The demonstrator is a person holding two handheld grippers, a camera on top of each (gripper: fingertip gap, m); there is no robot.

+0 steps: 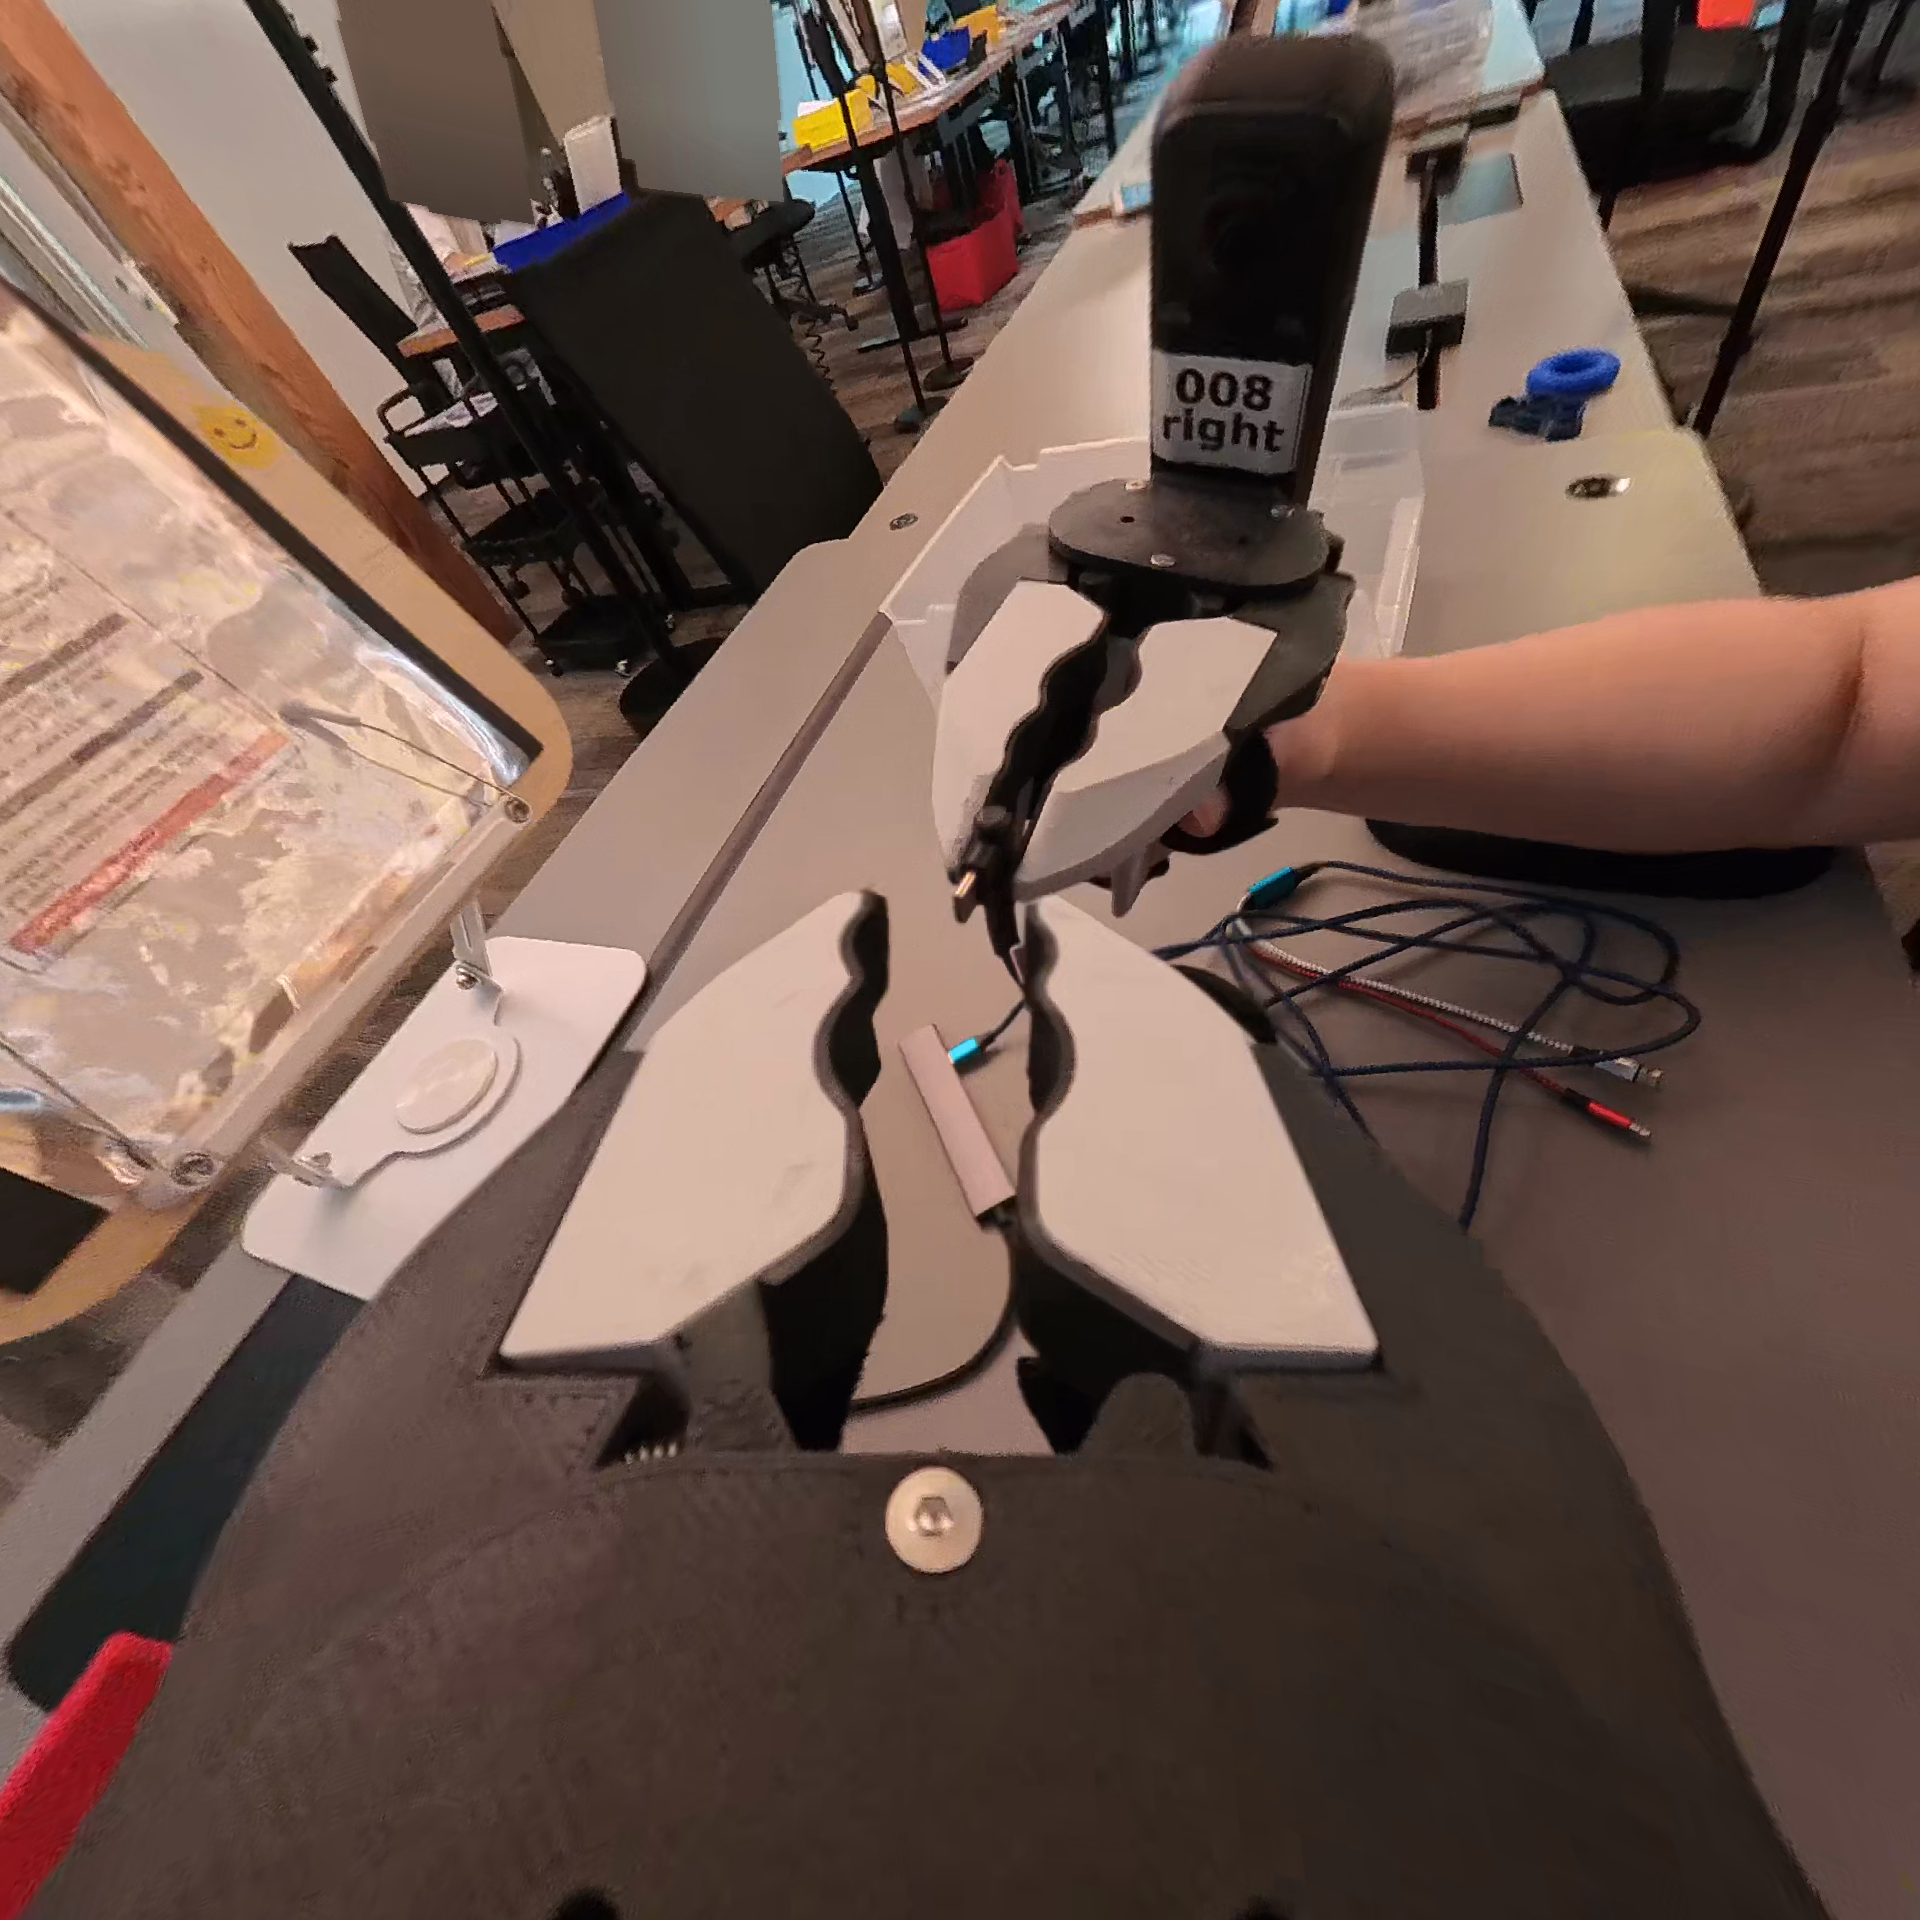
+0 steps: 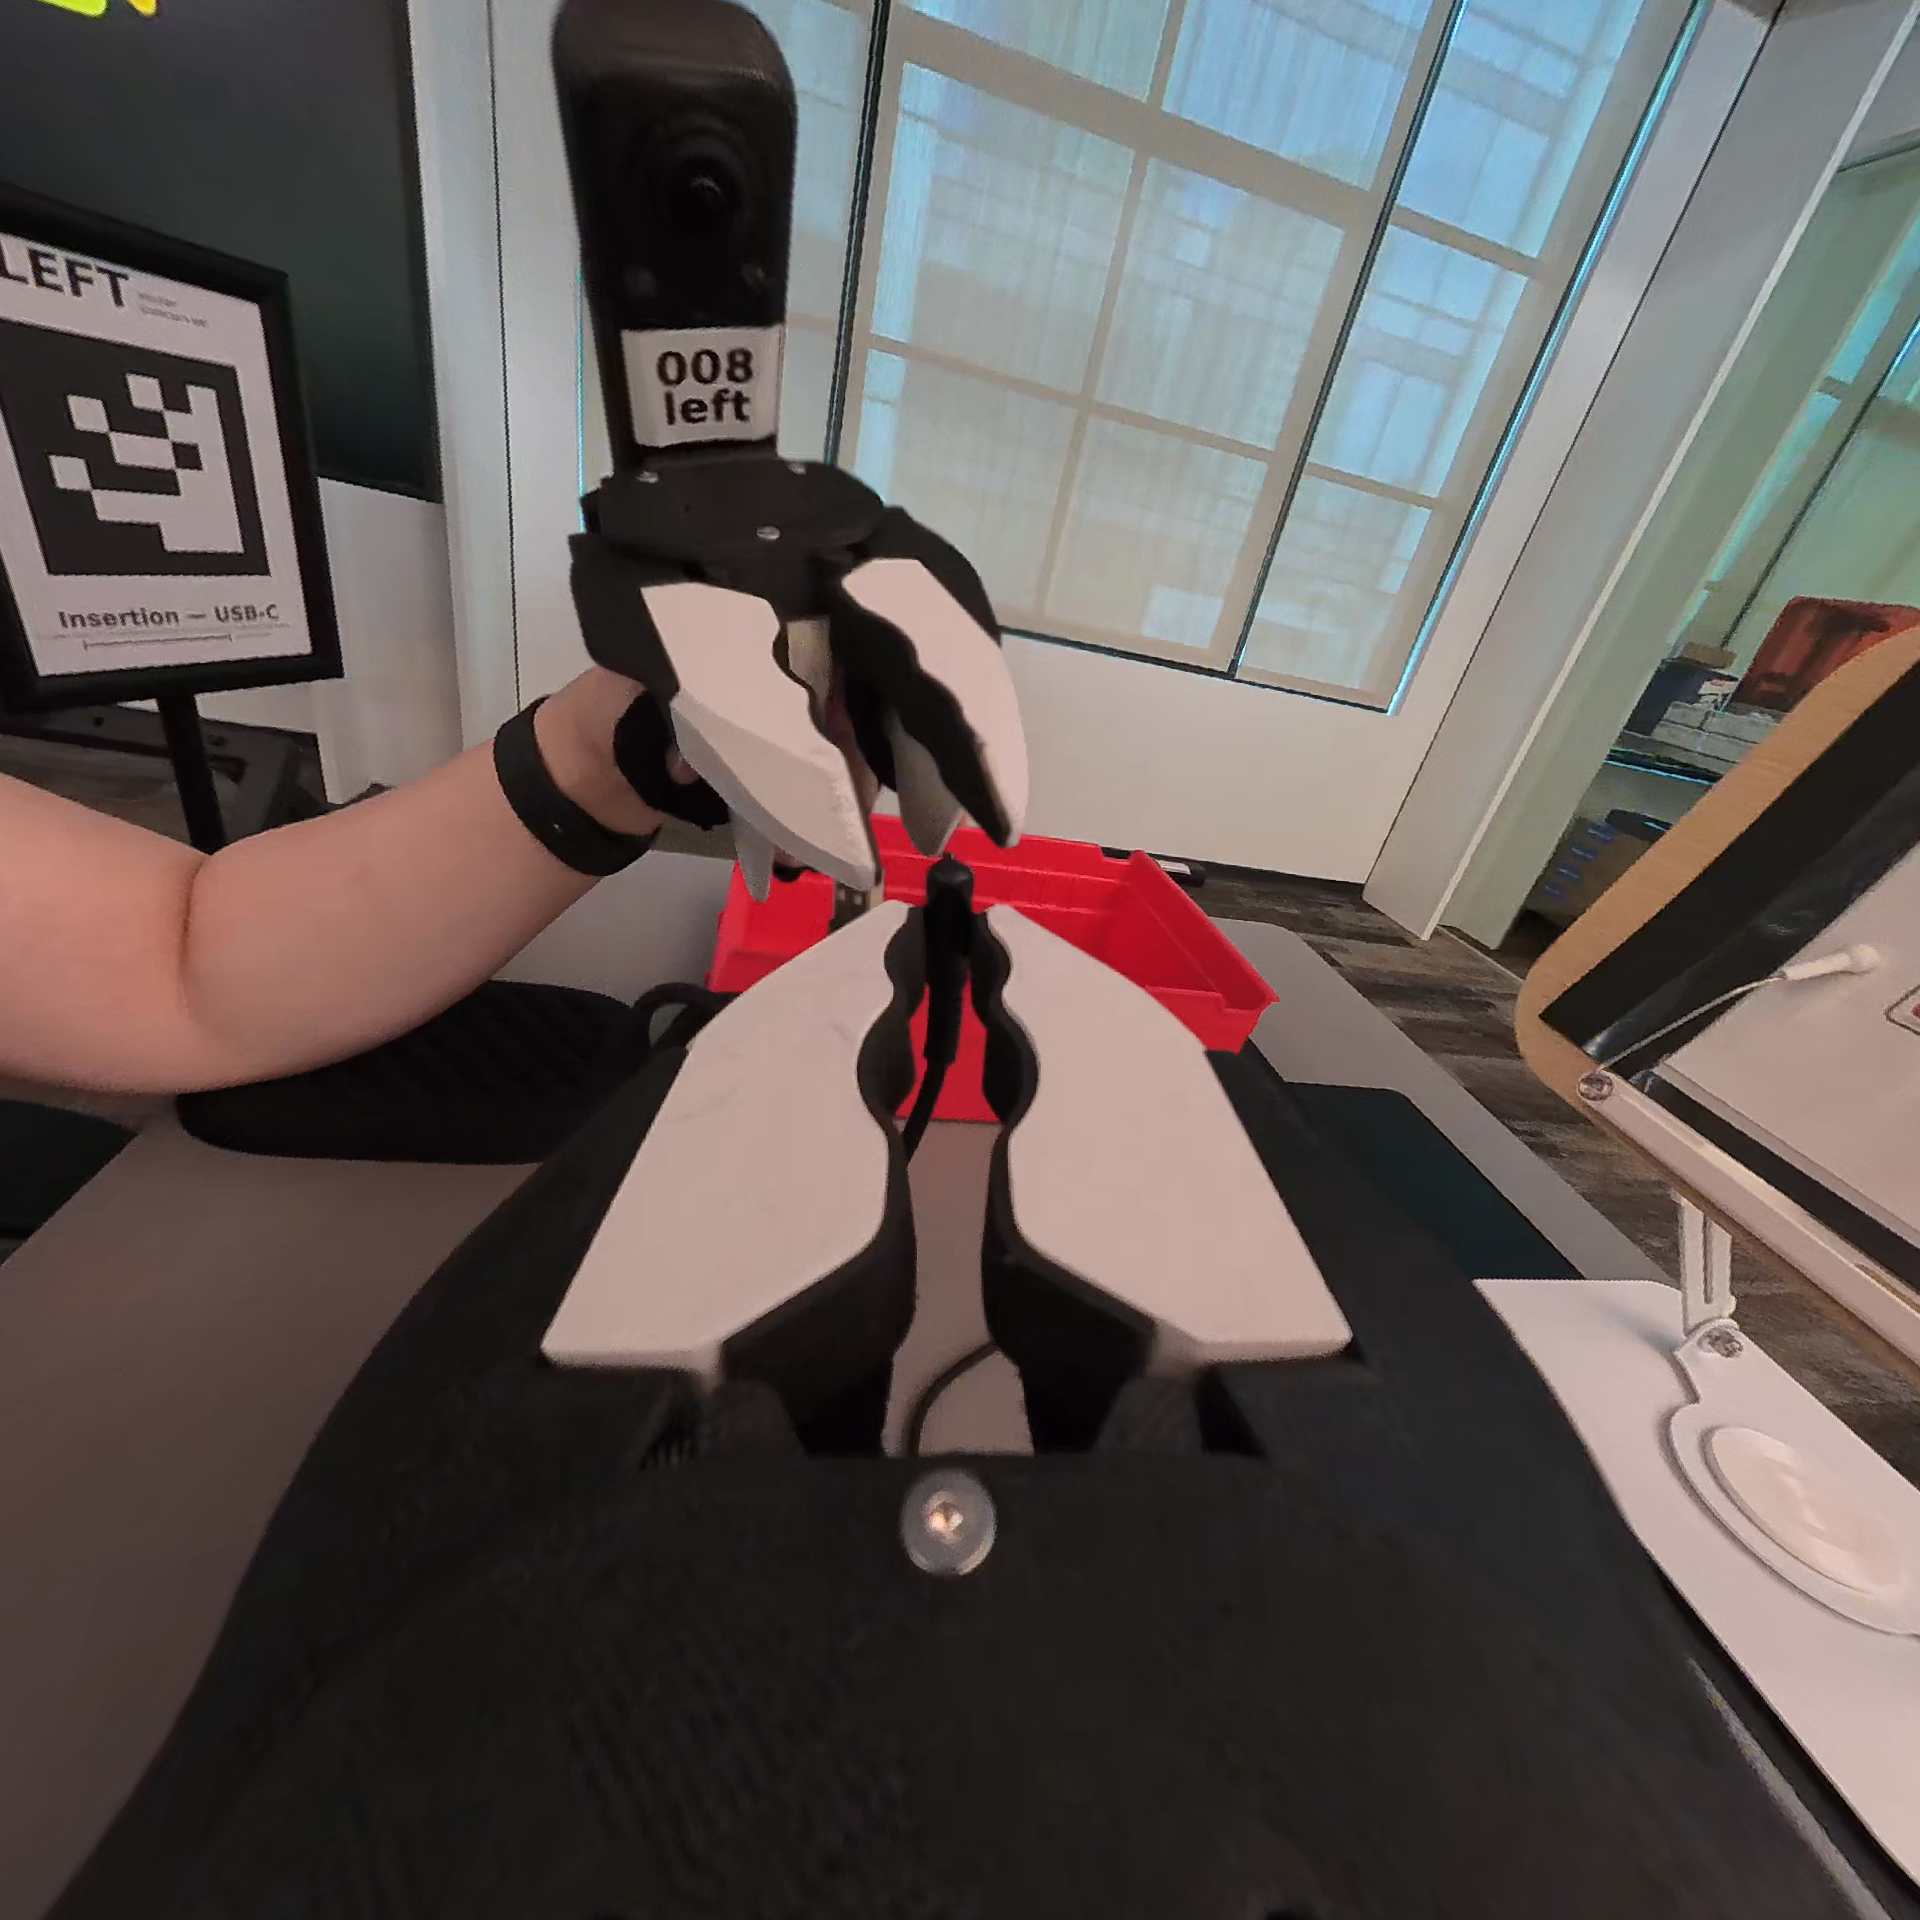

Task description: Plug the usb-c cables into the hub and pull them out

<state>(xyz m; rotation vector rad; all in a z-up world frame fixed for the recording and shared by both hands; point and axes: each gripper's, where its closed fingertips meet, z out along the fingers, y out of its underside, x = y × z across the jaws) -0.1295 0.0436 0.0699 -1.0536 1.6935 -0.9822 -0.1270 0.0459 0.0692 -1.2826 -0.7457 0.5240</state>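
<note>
My left gripper (image 1: 956, 914) is shut on a slim silver hub (image 1: 951, 1122) that lies lengthwise between its fingers. A teal plug (image 1: 966, 1055) sits at the hub's far end; I cannot tell whether it is plugged in. My right gripper (image 1: 1003, 842) is shut on a black USB-C cable (image 1: 987, 831), whose metal tip points down towards the left gripper's fingertips with a small gap. In the right wrist view the black plug (image 2: 948, 888) sticks out past my right gripper (image 2: 945, 935), just below the left gripper (image 2: 930, 847), which holds the hub (image 2: 920, 795) above the table.
A tangle of blue, red and silver cables (image 1: 1455, 987) lies on the grey table at the right. A red bin (image 2: 1101, 935) stands behind the grippers. A tilted framed sheet (image 1: 208, 727) on a white base (image 1: 447, 1091) stands at the left, a clear tray (image 1: 1371, 540) farther back. The tips of both grippers are at nearly the same place.
</note>
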